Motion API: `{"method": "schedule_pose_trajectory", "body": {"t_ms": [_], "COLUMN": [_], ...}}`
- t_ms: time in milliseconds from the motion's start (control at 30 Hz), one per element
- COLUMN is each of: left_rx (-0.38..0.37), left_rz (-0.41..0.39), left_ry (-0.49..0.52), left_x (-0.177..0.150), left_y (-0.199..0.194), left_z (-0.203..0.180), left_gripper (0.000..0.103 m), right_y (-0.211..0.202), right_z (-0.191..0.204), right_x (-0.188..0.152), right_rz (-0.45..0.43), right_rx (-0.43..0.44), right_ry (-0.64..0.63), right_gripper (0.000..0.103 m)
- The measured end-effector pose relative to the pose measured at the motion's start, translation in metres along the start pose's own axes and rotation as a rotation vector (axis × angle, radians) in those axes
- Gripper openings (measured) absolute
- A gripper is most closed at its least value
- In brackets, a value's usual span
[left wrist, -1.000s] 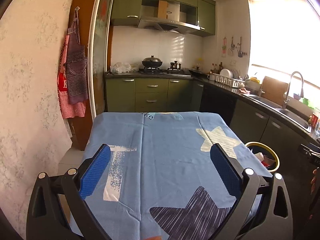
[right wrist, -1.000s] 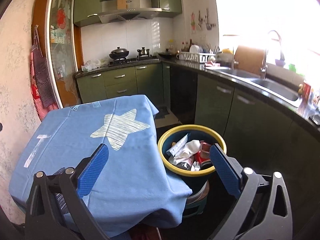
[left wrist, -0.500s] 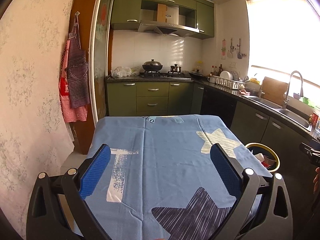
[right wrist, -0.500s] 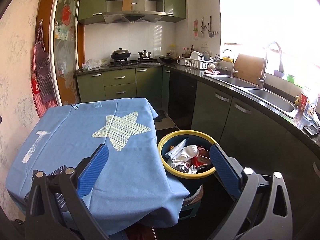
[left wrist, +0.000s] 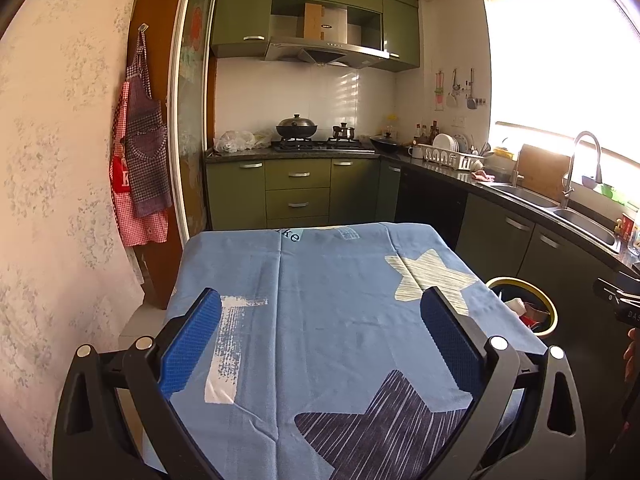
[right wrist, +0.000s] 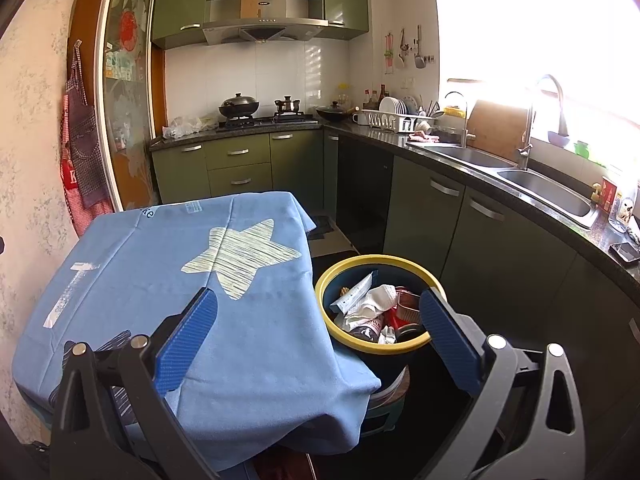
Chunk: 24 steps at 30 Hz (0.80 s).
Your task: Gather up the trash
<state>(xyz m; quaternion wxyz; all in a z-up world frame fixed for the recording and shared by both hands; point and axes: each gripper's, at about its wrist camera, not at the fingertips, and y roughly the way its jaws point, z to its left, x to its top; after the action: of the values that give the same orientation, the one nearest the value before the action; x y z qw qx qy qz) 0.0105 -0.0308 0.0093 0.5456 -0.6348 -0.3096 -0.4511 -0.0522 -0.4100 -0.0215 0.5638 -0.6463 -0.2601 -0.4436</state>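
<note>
A blue bin with a yellow rim stands on the floor at the table's right side. It holds trash: white wrappers, crumpled paper and red packaging. The bin also shows in the left wrist view. My right gripper is open and empty, above and short of the bin and the table's corner. My left gripper is open and empty above the table with the blue star-print cloth. No loose trash shows on the cloth.
Green kitchen cabinets with a stove stand at the far end. A dark counter with a sink and dish rack runs along the right. Aprons hang on the left wall. The floor between table and cabinets is narrow.
Both grippers have drawn back and risen a little, so the table and bin sit slightly lower and farther in view. Both stay open and empty.
</note>
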Motion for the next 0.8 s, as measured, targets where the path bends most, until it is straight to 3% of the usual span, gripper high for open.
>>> {"method": "schedule_pose_trajectory", "body": {"t_ms": [800], "left_rx": [-0.019], "left_rz": [-0.002], "left_ry": [0.025], "left_x": [0.0021], "left_y": [-0.0006], "left_z": [-0.0079], "left_gripper": [0.098], "right_y": [0.0035], "right_z": [-0.0035], "right_x": [-0.0023], "right_rz": [-0.001], "right_rx": [-0.005], "right_ry": [0.021], "right_gripper": [0.096]}}
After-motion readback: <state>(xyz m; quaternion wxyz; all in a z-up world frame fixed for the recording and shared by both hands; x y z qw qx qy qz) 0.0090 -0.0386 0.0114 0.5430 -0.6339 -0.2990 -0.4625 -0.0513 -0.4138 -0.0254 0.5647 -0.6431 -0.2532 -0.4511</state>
